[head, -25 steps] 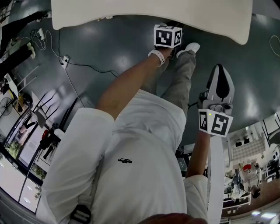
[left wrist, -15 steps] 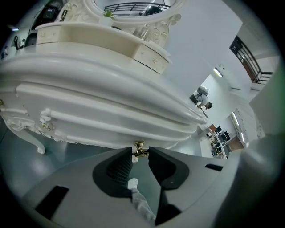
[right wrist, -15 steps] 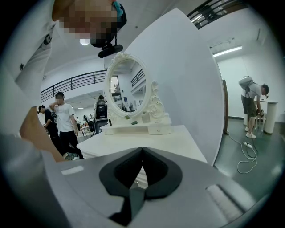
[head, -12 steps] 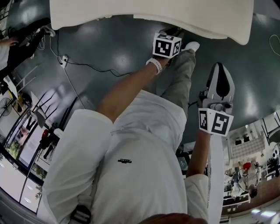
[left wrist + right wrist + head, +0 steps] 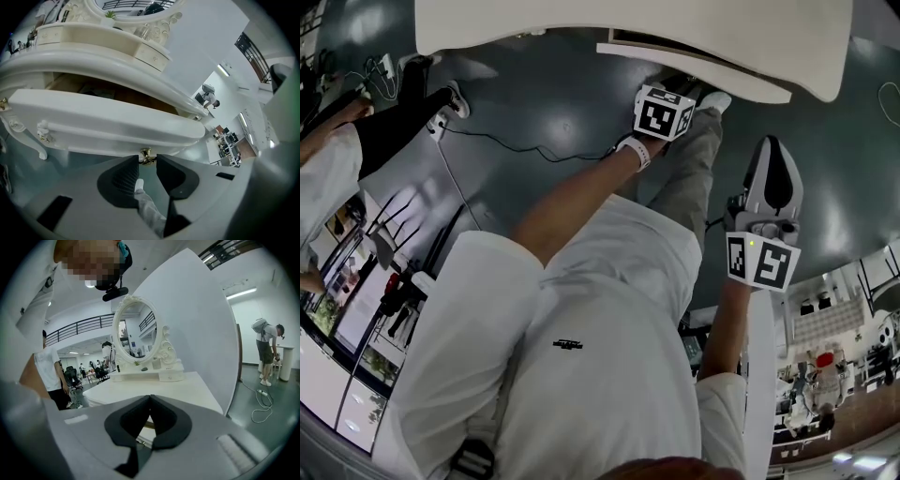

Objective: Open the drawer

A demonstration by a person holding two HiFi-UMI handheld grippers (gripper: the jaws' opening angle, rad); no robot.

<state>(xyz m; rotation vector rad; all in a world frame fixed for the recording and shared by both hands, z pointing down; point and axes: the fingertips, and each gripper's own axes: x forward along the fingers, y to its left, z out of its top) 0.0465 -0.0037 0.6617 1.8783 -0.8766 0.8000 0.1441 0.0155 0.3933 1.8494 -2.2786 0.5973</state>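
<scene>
Tongs (image 5: 148, 159) on brass drawer knob (image 5: 146, 154)

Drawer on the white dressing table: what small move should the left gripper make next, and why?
Probably pull the brass knob further out, straight away from the dressing table. The left gripper is closed on that knob, and the drawer is only partly open: its front stands clear of the table, with just a strip of the inside showing.

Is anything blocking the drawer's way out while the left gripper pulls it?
Nothing visible does. The left gripper is shut on the brass knob, the drawer stands partly out, and only the person's leg shows beneath it.
</scene>
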